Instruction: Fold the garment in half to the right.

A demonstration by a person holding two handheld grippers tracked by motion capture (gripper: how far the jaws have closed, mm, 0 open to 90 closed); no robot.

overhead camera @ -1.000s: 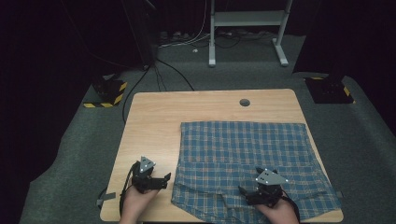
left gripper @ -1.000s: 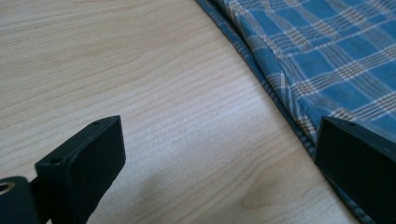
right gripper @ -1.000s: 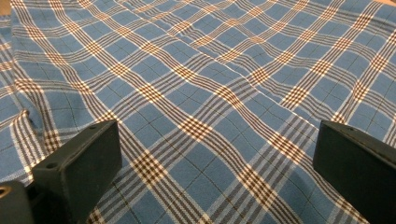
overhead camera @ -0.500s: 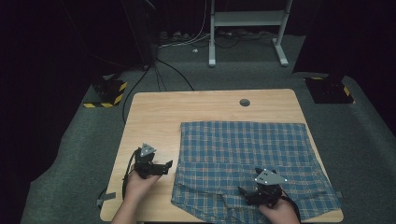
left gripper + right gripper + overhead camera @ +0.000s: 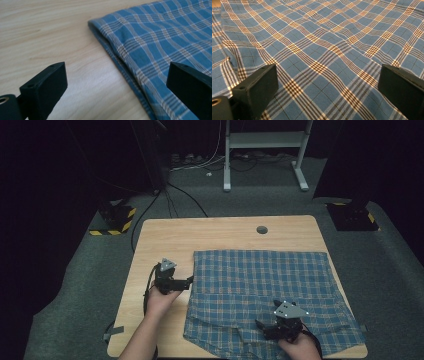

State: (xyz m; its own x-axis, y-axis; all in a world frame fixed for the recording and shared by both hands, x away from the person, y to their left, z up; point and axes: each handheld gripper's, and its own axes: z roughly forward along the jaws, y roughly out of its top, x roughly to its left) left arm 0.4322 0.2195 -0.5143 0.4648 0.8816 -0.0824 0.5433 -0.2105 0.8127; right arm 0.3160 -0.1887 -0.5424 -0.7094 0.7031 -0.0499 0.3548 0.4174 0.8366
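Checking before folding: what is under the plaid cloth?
The plaid cloth lies flat on the wooden table, its near edge folded over. Anything beneath it is covered; no bulge shows.

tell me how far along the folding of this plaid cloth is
Early. The blue plaid cloth lies mostly flat on the wooden table, with a doubled layer along its near part, so perhaps one fold is made. In hand: the left gripper sits open at the cloth's left edge, one jaw over wood, one over fabric; the right gripper hangs open above the near part. Neither grips anything yet; any further folding looks undone.
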